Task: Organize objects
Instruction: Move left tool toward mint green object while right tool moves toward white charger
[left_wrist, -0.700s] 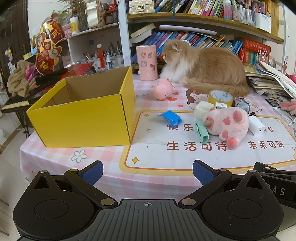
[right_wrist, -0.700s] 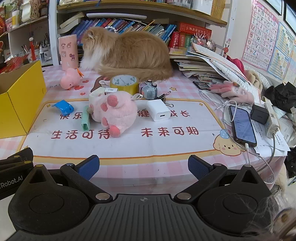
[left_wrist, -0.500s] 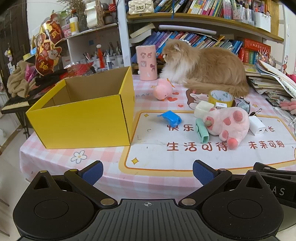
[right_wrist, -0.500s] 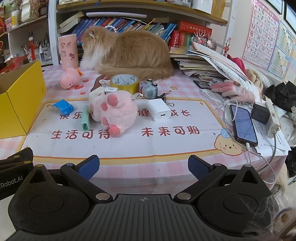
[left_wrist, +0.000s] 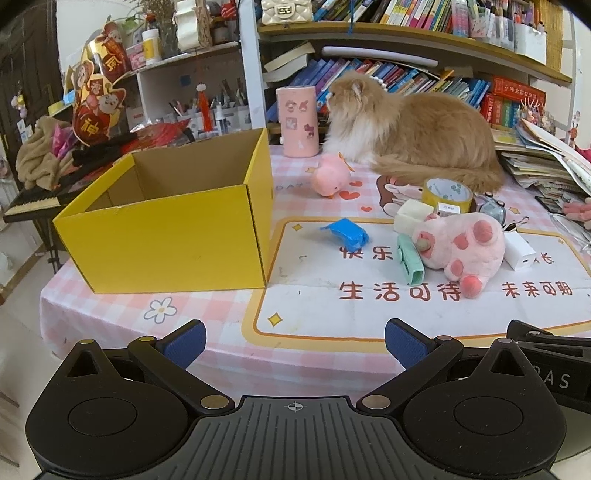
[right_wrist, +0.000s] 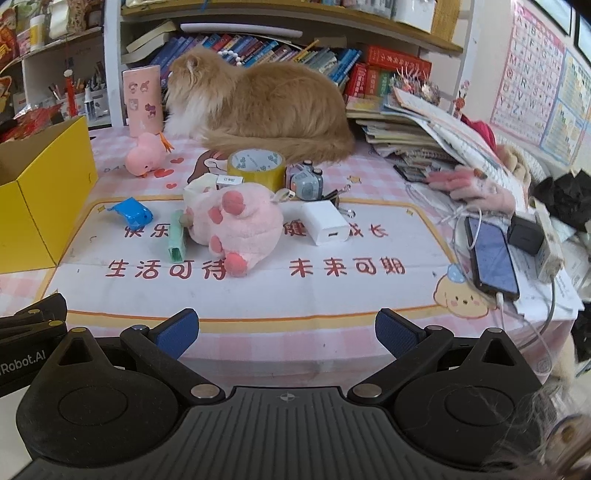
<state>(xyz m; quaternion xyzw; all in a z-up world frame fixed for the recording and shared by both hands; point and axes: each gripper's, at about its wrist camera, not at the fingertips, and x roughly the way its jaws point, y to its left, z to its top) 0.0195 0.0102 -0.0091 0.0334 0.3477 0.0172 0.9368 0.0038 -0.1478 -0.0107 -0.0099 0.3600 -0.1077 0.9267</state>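
Yellow box (left_wrist: 166, 236) far left, visible inside bare; plush paw (left_wrist: 461, 247), charger (right_wrist: 325, 223) outside. Left gripper (left_wrist: 295, 341) and right gripper (right_wrist: 284, 332) spread apart, holding nothing.

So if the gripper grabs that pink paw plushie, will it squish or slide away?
The pink paw plushie looks fluffy and stuffed, so it would probably squish between the pads and feel light for its size. Its fuzzy surface likely won't slip. It lies against the mint green clip, so a push might nudge that too.

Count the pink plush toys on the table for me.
2. A pink chick plush lies near the cat's front; a pink paw plush lies mid-mat beside the white charger. Clutter at the right edge may hide more.
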